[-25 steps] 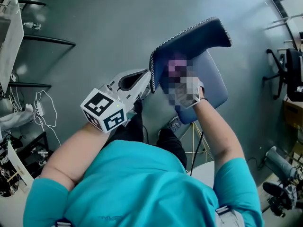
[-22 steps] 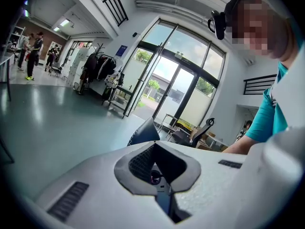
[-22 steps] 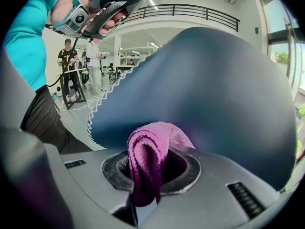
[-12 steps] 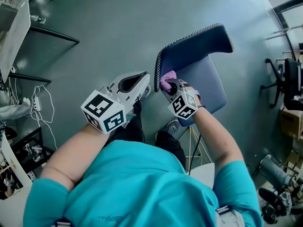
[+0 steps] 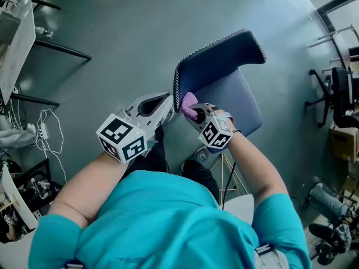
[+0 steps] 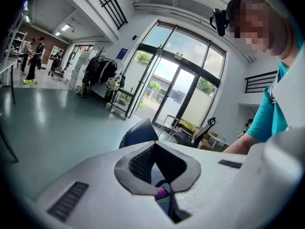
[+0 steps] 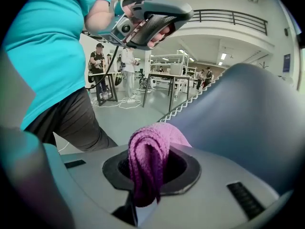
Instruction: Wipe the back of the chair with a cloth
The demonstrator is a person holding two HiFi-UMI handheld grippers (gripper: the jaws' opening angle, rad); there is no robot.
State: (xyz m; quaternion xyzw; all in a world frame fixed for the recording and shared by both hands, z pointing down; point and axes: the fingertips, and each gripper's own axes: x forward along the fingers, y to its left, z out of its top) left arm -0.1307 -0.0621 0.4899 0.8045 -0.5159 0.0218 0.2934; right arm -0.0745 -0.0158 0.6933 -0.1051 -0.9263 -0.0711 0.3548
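Jaws on my right gripper (image 5: 193, 111) are clamped on a folded pink cloth (image 7: 147, 163). The cloth bulges up out of them and presses against the side edge of the dark blue chair back (image 5: 219, 58), by its white stitching. My left gripper (image 5: 166, 106) hangs just beside the chair back, jaws closed together with nothing between them. Grey floor (image 5: 129, 32) spreads beyond.

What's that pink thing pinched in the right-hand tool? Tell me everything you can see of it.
A pink, terry-looking cloth, folded into a bunched loop. The right gripper is shut on it; folds bulge above the jaws, one end hangs below. Its top sits at the stitched edge of the blue chair back, seemingly touching.
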